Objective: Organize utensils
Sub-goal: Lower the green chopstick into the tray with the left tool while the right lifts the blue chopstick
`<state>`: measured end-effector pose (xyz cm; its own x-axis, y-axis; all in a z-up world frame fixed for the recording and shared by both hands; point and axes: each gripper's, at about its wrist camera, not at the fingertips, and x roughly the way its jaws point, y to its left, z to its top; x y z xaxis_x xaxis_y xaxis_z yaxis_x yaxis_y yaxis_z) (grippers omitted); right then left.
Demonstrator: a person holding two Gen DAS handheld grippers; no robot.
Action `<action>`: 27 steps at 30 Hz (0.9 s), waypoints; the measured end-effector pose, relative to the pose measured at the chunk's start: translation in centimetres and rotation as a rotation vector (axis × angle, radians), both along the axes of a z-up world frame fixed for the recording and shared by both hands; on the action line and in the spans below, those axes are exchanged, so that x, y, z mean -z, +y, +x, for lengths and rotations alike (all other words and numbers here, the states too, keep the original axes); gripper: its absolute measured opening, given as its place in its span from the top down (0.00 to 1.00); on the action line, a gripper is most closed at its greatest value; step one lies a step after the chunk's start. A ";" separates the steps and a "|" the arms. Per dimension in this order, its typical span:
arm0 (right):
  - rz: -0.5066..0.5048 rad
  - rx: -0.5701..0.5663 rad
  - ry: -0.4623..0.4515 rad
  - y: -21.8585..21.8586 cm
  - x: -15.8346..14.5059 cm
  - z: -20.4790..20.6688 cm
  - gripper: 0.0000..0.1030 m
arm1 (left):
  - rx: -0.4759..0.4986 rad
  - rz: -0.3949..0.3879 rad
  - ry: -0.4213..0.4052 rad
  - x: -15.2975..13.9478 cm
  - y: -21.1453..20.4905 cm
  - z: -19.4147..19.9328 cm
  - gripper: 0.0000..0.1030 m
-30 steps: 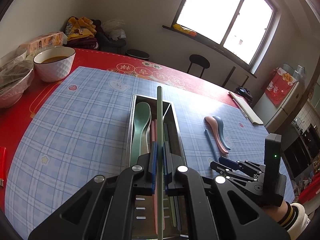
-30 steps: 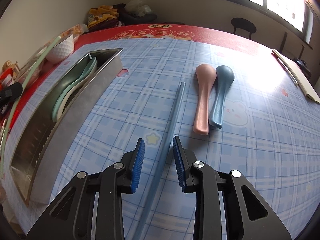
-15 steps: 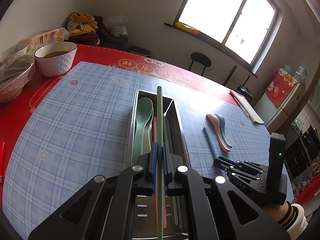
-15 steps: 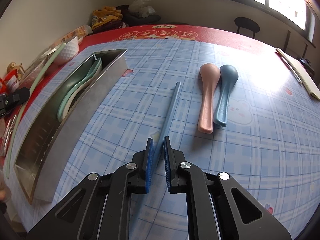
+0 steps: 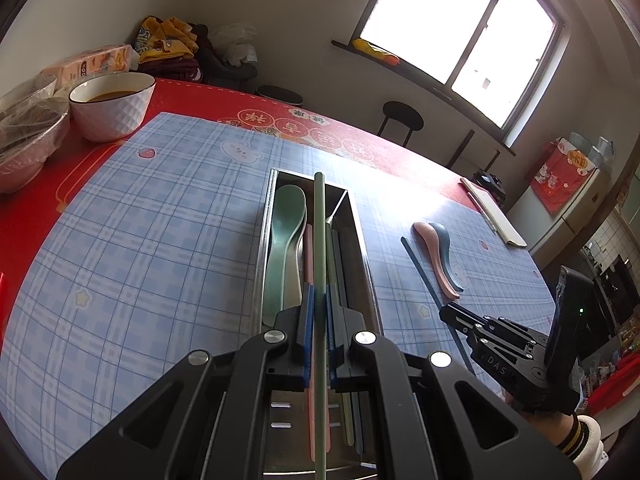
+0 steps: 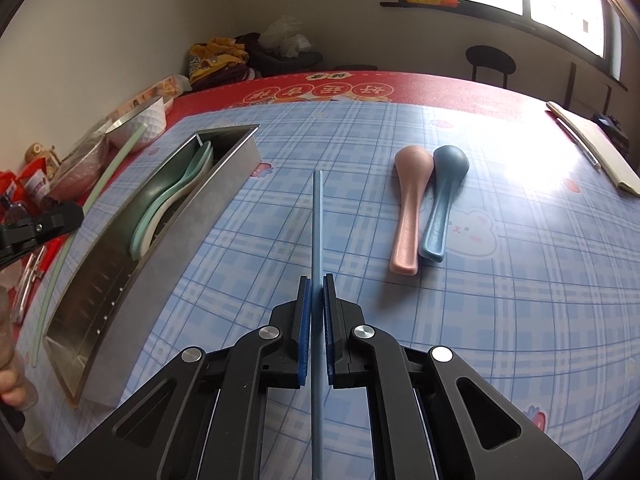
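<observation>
Chopsticks fill both grippers: left gripper [image 5: 317, 320] clamps the green chopstick [image 5: 319, 240] over the steel tray [image 5: 362, 236]; right gripper [image 6: 316, 320], jaws just closed, pinches the blue chopstick [image 6: 317, 224] right of it. Thin sticks could pivot, missing the tray.

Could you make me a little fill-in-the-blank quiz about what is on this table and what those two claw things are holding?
1. The left gripper is shut on a ____ chopstick.
2. The right gripper is shut on a ____ chopstick.
3. Beside the pink spoon on the mat lies a ____ spoon.
4. The green spoon lies inside the metal ____.

Missing words: green; blue; blue; tray
</observation>
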<state>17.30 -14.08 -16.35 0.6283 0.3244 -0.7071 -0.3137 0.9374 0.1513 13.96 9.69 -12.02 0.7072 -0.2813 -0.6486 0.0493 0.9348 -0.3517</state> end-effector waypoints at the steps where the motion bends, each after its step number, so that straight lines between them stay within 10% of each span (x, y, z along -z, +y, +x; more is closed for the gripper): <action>1: 0.002 0.003 -0.020 -0.1 -0.2 -0.3 0.94 | 0.001 0.000 0.003 0.0 -0.1 0.0 0.94; 27: 0.160 0.007 -0.089 -2.2 -1.1 -1.1 0.94 | 0.003 0.029 0.149 1.9 -3.3 4.8 0.94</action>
